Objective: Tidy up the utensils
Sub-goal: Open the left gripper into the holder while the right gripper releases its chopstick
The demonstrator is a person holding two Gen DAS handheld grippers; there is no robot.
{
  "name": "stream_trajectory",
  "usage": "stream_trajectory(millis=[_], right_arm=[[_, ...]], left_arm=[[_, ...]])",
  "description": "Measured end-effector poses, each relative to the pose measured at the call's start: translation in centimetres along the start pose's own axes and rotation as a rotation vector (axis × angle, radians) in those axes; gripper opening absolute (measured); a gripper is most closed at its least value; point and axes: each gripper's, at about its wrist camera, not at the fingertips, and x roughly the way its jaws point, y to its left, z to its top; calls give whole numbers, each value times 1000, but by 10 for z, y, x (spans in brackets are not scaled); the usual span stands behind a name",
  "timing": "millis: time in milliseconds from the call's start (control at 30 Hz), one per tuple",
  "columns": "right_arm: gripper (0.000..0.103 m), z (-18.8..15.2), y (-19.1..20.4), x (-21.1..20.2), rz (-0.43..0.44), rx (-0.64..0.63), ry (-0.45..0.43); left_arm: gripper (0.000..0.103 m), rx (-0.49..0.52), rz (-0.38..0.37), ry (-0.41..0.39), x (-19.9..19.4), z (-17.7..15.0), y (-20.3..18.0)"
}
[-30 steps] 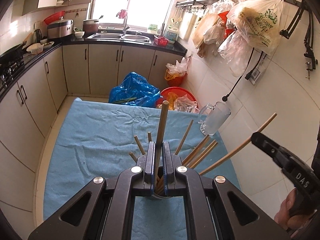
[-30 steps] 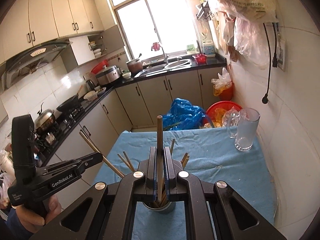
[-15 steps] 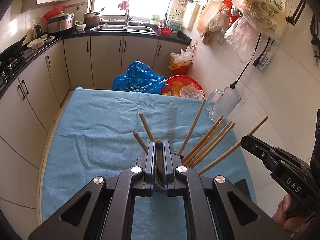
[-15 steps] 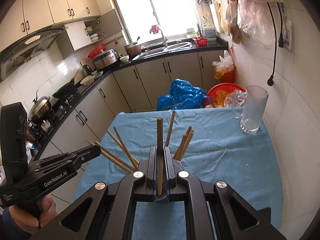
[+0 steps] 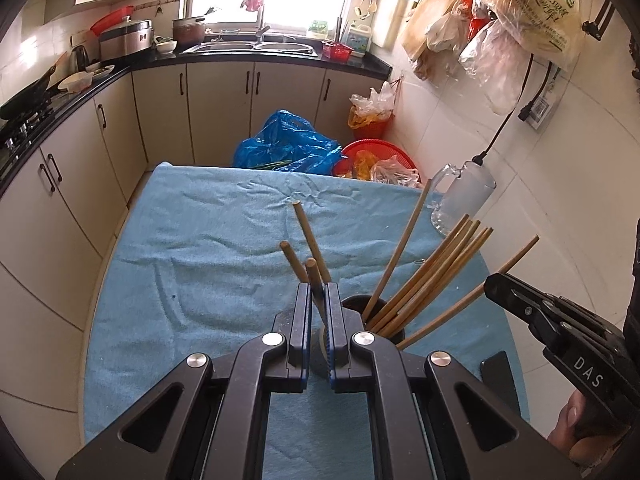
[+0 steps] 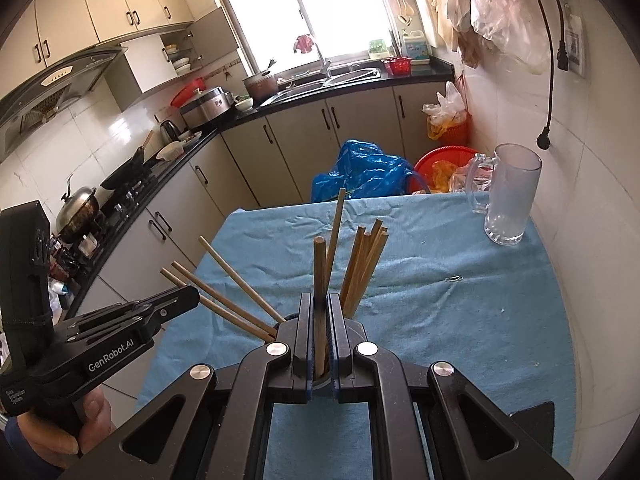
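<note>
Nearest the lens, left tool [image 5: 319, 320] and right tool [image 6: 319, 332] each clamped on one chopstick [image 6: 319, 280] over the dark holder [image 5: 376, 312] on the blue worktop [image 5: 208, 248]; best lowered straight, then released among roughly nine standing chopsticks, one glass mug [image 6: 510, 196] beyond.

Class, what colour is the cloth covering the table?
Light blue cloth, clearest in the right wrist view.
</note>
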Motion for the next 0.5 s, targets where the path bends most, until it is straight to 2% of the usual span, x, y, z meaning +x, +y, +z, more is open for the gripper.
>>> stream_trajectory(millis=[500], right_arm=[[6,-6,-1,20,-15,3,53]], left_arm=[[7,-9,16,13,4,-5,8]])
